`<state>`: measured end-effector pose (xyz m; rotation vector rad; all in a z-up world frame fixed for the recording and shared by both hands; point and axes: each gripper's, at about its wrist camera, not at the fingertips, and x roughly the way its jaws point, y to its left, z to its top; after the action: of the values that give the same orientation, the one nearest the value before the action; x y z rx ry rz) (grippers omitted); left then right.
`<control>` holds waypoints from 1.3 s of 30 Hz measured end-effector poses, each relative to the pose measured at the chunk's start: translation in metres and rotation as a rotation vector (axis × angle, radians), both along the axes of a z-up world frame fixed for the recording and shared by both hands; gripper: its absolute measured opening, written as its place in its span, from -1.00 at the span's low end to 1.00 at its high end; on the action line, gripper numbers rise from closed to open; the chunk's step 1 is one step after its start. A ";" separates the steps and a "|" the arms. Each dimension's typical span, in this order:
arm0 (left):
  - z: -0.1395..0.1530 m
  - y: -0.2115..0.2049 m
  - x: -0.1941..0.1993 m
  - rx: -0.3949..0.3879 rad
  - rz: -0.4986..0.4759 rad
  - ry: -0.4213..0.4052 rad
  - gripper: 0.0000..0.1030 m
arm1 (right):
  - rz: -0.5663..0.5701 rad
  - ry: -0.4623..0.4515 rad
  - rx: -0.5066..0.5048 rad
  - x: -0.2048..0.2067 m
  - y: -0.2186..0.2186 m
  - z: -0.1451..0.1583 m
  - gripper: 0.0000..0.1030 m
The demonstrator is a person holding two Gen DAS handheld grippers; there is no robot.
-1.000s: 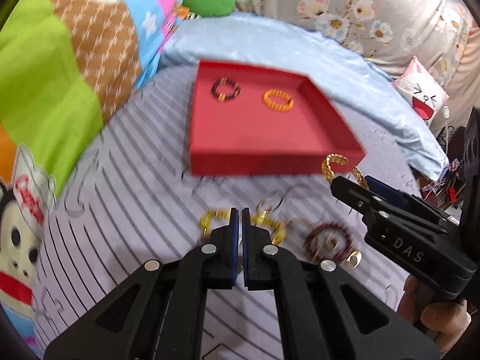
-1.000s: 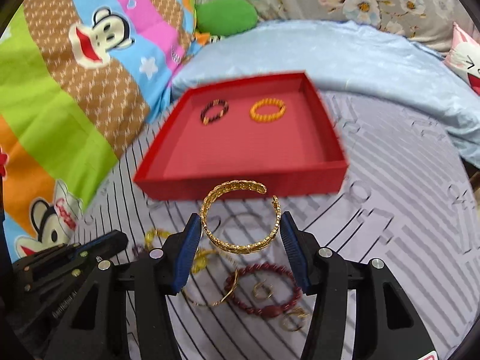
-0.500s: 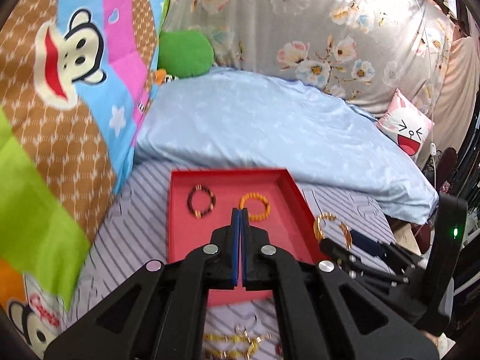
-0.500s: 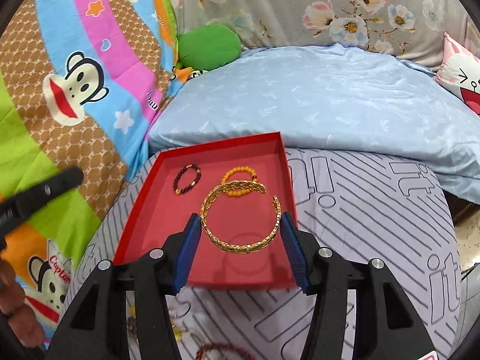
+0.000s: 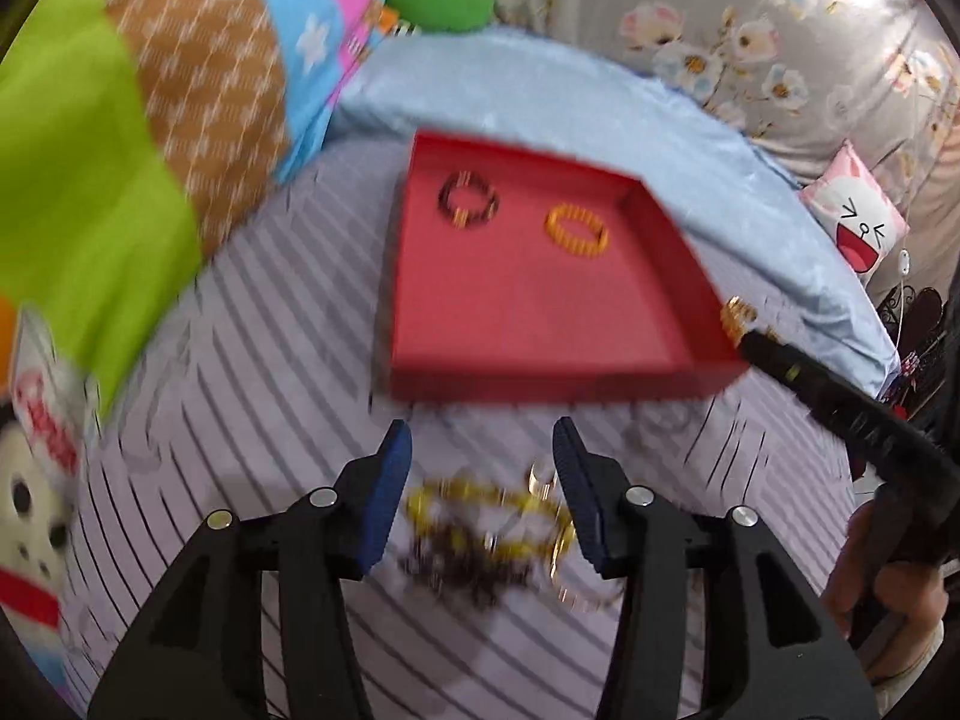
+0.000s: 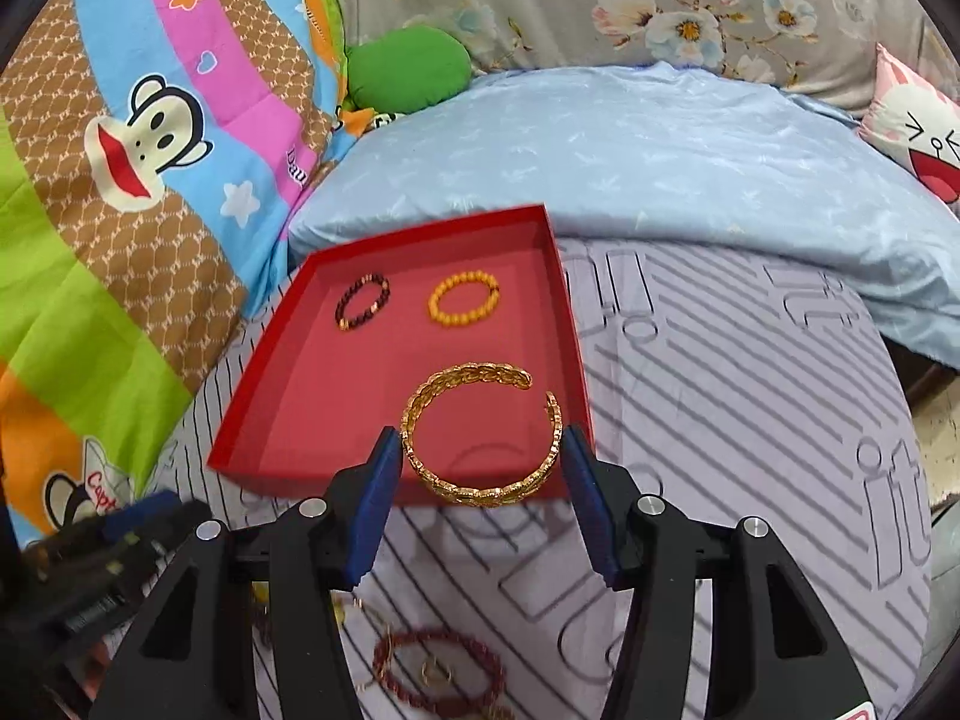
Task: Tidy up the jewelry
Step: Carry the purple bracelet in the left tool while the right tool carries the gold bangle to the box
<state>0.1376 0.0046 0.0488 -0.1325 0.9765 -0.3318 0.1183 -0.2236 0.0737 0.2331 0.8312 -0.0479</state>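
Two bracelets already in the red tray [image 6: 273, 414]: a dark beaded bracelet [image 6: 362, 302] toward the far left corner, an orange beaded bracelet [image 6: 464, 300] just beside it toward the far right corner, apart from each other. A third piece on its way: gold open cuff [image 6: 480, 432] pinched across its width between the pads of the right tool [image 6: 480, 462], held in the air over the near right part of the tray, not yet set down. From the left wrist view, only the cuff's tip visible past the tray's near right corner.

Still to sort, by the look of it: a loose heap of jewelry [image 5: 492, 534] on the striped bed sheet [image 6: 750, 420], just beyond the tray's near edge. Blurred in the left view, so no exact count; yellow chain-like pieces and something dark among them. In the right wrist view, a dark red twisted bracelet [image 6: 438, 669] with a small gold ring inside it, at the bottom edge.

Left tool [image 5: 483, 474] spread wide, holding nothing, poised above the heap.

Judged overall: under halfway, perhaps a third done once the cuff lands. Remaining: release of the cuff in a free part of the tray floor, then piece-by-piece pickup from the tangled heap, likely the fiddlier part.
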 end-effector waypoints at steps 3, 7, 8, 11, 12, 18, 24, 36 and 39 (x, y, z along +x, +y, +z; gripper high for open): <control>-0.022 0.000 -0.009 0.005 0.010 0.064 -0.10 | -0.001 0.013 0.017 -0.012 0.005 -0.004 0.02; -0.038 -0.008 -0.012 0.012 0.020 0.095 -0.10 | 0.001 0.022 0.025 -0.021 0.010 -0.006 -0.02; -0.040 -0.009 -0.012 0.015 0.023 0.096 -0.16 | 0.003 0.023 0.025 -0.022 0.011 -0.007 -0.02; -0.040 -0.013 -0.014 0.027 0.010 0.084 -0.45 | 0.004 0.023 0.027 -0.024 0.012 -0.006 -0.02; -0.042 -0.012 -0.015 0.026 0.007 0.085 -0.51 | 0.005 0.022 0.026 -0.024 0.013 -0.006 -0.03; -0.043 -0.007 -0.016 0.004 -0.011 0.092 -0.94 | 0.001 0.038 0.028 -0.024 0.011 -0.011 -0.08; -0.034 -0.006 -0.023 0.008 -0.030 0.070 -0.94 | 0.014 0.098 0.027 -0.023 0.014 -0.032 -0.07; -0.033 -0.004 -0.025 -0.010 -0.035 0.082 -0.94 | 0.086 0.166 -0.058 0.000 0.046 -0.068 0.12; -0.033 -0.002 -0.025 -0.014 -0.035 0.084 -0.94 | 0.080 0.153 -0.071 0.002 0.047 -0.069 0.06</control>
<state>0.1122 0.0027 0.0160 -0.1431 1.0609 -0.3679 0.1200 -0.1768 0.0044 0.1301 0.9888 -0.0206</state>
